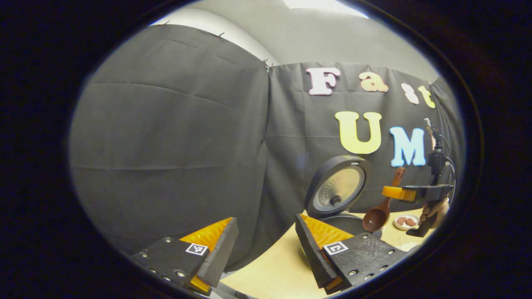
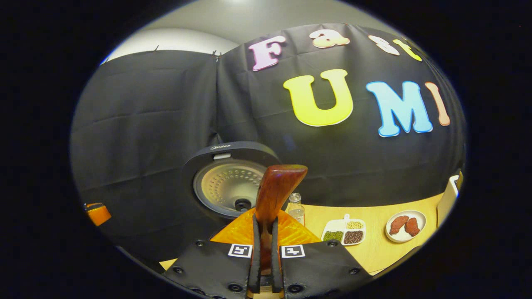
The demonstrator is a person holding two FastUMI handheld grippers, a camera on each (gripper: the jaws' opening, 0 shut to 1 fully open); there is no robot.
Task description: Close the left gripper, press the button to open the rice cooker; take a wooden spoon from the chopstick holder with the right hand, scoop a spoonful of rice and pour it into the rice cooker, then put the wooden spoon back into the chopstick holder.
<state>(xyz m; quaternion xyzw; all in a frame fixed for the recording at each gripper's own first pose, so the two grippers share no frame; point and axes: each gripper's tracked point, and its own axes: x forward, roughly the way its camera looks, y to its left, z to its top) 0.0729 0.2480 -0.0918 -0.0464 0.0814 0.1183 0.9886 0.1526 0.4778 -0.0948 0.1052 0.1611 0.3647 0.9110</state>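
Observation:
The rice cooker's lid [image 1: 336, 187] stands open above the dark cooker body [image 1: 347, 222] on the wooden table [image 1: 274, 270]. My left gripper [image 1: 266, 249] is open at the near left of the cooker, with nothing between its fingers. In the left gripper view, my right gripper [image 1: 409, 194] holds the wooden spoon [image 1: 380, 211] by its handle, bowl hanging down just right of the cooker. In the right gripper view, my right gripper [image 2: 266, 249] is shut on the spoon's handle [image 2: 276, 195], which stands upright in front of the open lid [image 2: 230, 182]. The spoon's bowl is hidden there.
A small glass bottle [image 2: 296, 209] stands right of the cooker. Farther right lie a divided dish of beans [image 2: 345, 232] and a plate of reddish food [image 2: 405, 226]. A white object [image 2: 447, 199] sits at the table's right edge. A hand [image 1: 434, 209] grips the right gripper's handle.

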